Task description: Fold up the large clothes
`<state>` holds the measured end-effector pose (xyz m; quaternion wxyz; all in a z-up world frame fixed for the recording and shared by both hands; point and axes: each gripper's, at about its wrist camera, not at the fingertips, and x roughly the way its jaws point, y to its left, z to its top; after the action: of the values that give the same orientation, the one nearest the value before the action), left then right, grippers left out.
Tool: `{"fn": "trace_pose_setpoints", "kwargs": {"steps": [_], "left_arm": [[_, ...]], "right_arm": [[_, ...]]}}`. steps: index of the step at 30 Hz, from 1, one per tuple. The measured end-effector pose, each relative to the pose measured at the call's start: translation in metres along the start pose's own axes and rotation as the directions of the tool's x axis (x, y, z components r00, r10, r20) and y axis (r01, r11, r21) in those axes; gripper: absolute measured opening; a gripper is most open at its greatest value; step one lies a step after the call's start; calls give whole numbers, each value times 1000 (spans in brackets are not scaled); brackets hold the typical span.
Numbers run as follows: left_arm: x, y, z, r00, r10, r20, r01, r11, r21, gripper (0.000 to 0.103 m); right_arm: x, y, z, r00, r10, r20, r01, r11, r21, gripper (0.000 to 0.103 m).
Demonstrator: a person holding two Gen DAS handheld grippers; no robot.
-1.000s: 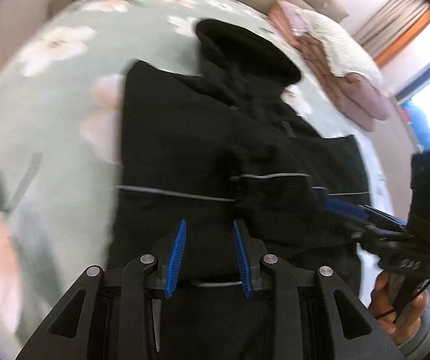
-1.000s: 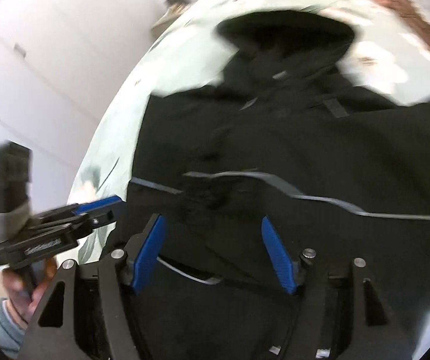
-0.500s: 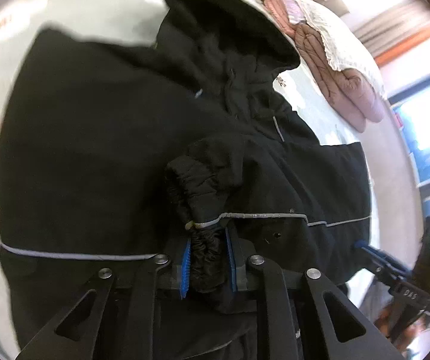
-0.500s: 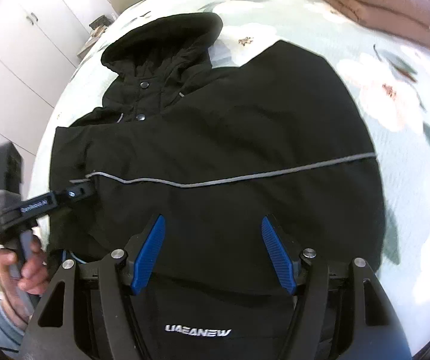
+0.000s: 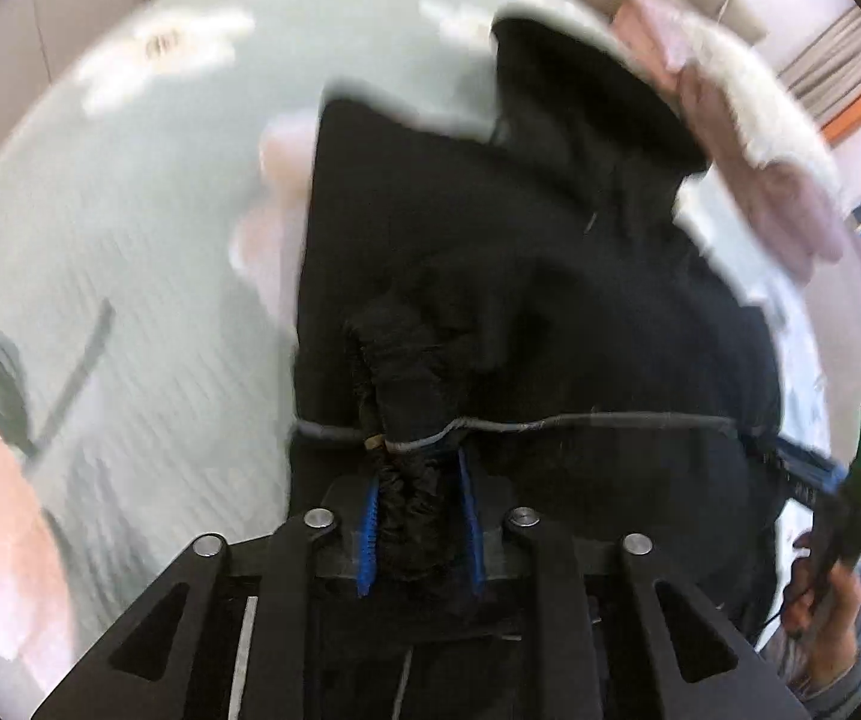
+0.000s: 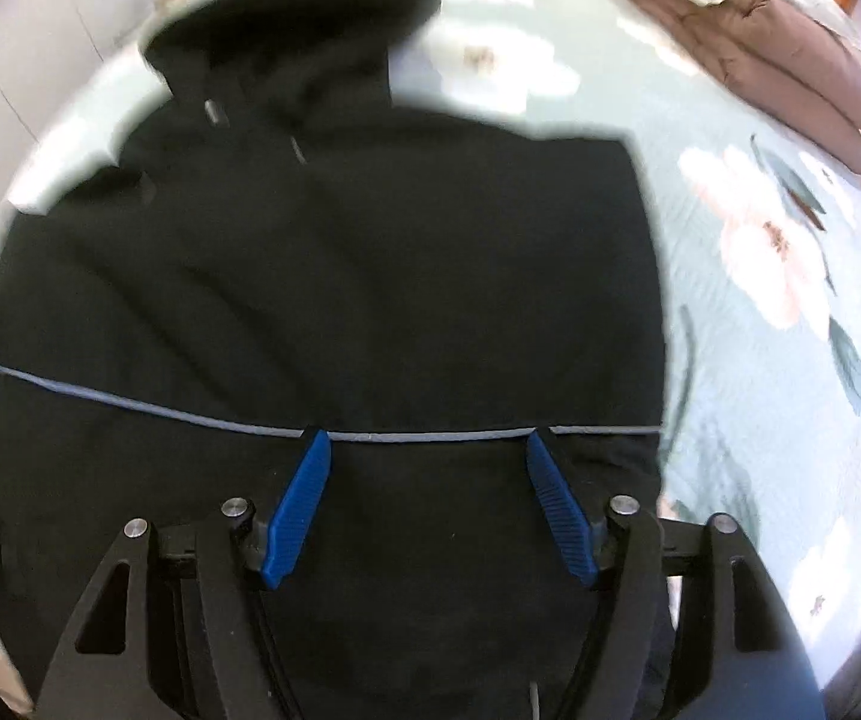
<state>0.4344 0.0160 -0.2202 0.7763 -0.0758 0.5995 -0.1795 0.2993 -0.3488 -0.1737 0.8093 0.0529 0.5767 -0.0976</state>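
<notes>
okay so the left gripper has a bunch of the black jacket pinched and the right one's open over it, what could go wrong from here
1. The left gripper pinches only a bunched cuff of the black jacket; the slick fabric may slip out mid-fold.
2. The right gripper hovers open, holding nothing, so pulling the cuff could drag the whole jacket across the floral bedspread and crease it.
3. The hood lies unfolded at the top and may end up skewed.

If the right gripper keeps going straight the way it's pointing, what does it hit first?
Most likely the black jacket. The right gripper is open with its tips at the grey piping stripe, and jacket fabric fills the view ahead. Depth is unclear, so the fingers may already be close to touching it.
</notes>
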Motion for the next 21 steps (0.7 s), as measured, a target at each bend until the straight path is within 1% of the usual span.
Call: {"fn": "trace_pose_setpoints", "kwargs": {"steps": [1, 3, 4, 5, 7, 9, 10, 11, 13, 14, 15, 17, 18, 19, 20, 21], "left_arm": [[-1, -2, -3, 1000, 14, 17, -15, 1000, 10, 25], [-12, -8, -2, 998, 36, 42, -37, 999, 25, 26], [-21, -9, -1, 997, 42, 61, -43, 999, 18, 27], [-30, -10, -1, 996, 46, 80, -47, 999, 10, 31], [-57, -19, 0, 989, 53, 138, -57, 998, 26, 33], [-82, -34, 0, 978, 57, 200, -71, 995, 64, 34], [-87, -42, 2, 977, 44, 208, -65, 993, 94, 37], [-93, -51, 4, 976, 30, 217, -59, 990, 130, 38], [-94, -65, 13, 972, 15, 237, -55, 985, 164, 40], [-90, -71, 14, 974, -14, 227, -31, 981, 190, 43], [-78, -80, 17, 980, -56, 190, 12, 975, 224, 43], [-50, -93, 21, 989, -49, 141, 12, 968, 249, 43], [-31, -92, 19, 995, -24, 98, -2, 966, 260, 43], [-8, -90, 19, 998, 51, 47, -62, 963, 262, 43], [11, -86, 18, 988, 155, 2, -150, 954, 261, 38], [25, -79, 17, 980, 198, -33, -183, 949, 255, 37]], "right_arm": [[1, 2, 0, 1000, -6, 10, 6, 1000, -3, 74], [0, 1, 1, 1000, -4, 2, 4, 1000, -11, 74], [-1, 0, 1, 1000, 4, -4, -4, 1000, -10, 74], [-4, -3, 2, 1000, 17, -16, -17, 1000, -5, 74], [-19, -6, 6, 999, 47, -11, -47, 999, 11, 74], [-47, -5, 11, 995, 77, 61, -77, 997, 8, 74], [-56, -2, 12, 992, 82, 96, -82, 997, 1, 74], [-64, 2, 15, 989, 83, 124, -82, 997, -14, 74], [-67, 10, 20, 987, 73, 144, -69, 997, -36, 74], [-61, 15, 22, 988, 75, 137, -69, 997, -46, 74], [-54, 19, 24, 989, 76, 125, -70, 996, -53, 74], [-32, 21, 26, 994, 64, 83, -60, 997, -52, 74], [-19, 21, 26, 997, 54, 52, -52, 998, -43, 74], [-12, 23, 21, 998, 47, 32, -46, 998, -36, 74], [-1, 23, 19, 999, 48, 5, -48, 999, -24, 74], [6, 24, 17, 998, 66, -5, -66, 998, -9, 74]]}}
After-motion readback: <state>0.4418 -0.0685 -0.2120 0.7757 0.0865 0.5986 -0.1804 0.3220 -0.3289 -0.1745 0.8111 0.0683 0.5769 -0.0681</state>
